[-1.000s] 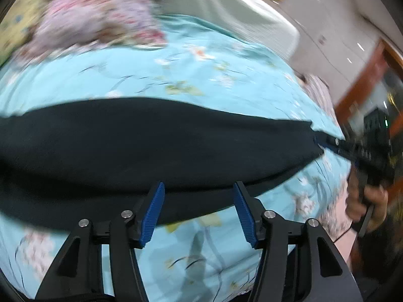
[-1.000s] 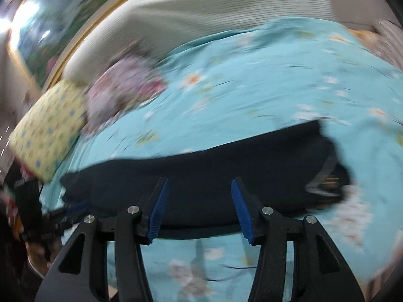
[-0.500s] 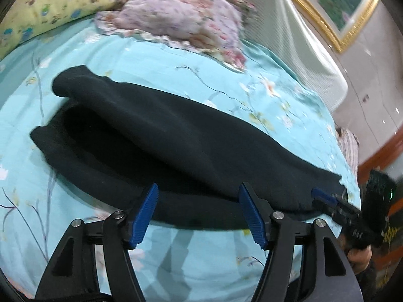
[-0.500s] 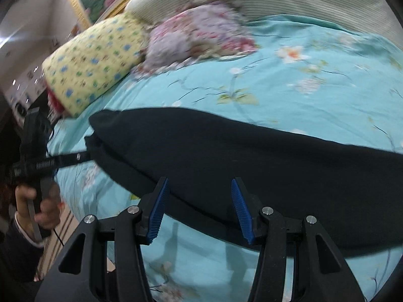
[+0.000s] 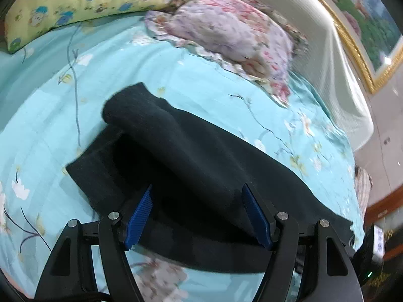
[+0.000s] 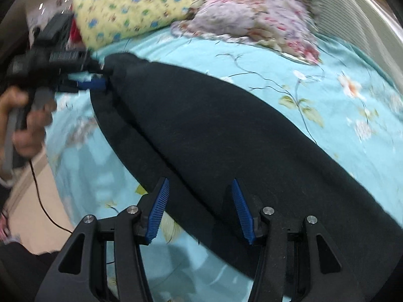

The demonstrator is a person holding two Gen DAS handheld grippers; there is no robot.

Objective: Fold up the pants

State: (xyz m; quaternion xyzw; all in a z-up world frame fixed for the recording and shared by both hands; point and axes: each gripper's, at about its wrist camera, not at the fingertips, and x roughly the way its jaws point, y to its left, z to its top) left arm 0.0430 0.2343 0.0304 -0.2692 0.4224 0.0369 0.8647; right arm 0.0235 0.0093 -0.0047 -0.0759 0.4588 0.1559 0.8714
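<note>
Through my left camera, my left gripper (image 5: 196,214) hangs spread and empty over the near edge of the pants (image 5: 191,166), which lie folded lengthwise on the bed (image 5: 50,115), probably placed for the next grab. Through my right camera, my right gripper (image 6: 199,209) is likewise released above the pants (image 6: 226,130).

The pants (image 5: 201,166) lie lengthwise along the near edge of the bed (image 5: 50,115), one leg folded over the other. Two pillows (image 5: 226,37) rest side by side at the head of the bed, against the headboard (image 5: 327,50). The left gripper (image 5: 196,214) sits over one end of the pants, the right gripper (image 6: 199,206) over the other.
</note>
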